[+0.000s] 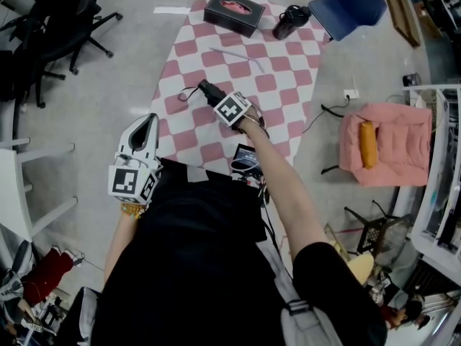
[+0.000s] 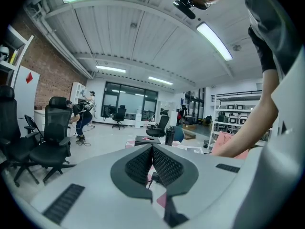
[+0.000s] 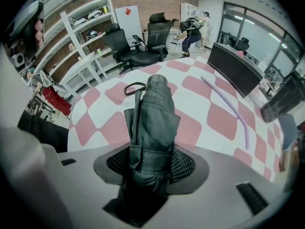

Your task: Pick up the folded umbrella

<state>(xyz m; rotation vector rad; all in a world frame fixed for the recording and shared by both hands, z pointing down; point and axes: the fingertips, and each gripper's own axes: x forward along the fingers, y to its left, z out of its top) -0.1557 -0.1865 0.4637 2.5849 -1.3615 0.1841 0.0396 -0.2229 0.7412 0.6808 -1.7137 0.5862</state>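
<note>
The folded umbrella (image 1: 208, 90) is dark grey with a wrist loop and lies low over the pink-and-white checked cloth (image 1: 277, 78). My right gripper (image 1: 216, 98) points steeply down and is shut on it. In the right gripper view the umbrella (image 3: 152, 113) runs up between the two black pads (image 3: 187, 165), which press on its strapped lower part. My left gripper (image 1: 146, 125) hangs off the cloth's near left edge, holding nothing. In the left gripper view its jaws (image 2: 152, 149) meet at the tip, pointing roughly level across the room.
On the cloth's far end stand a black tissue box (image 1: 233, 11) and a black bottle (image 1: 290, 21); a lilac rod (image 1: 241, 58) lies mid-cloth. A blue chair (image 1: 348, 6) is behind, a pink cushioned seat (image 1: 385, 143) at right, office chairs (image 1: 65, 27) at left.
</note>
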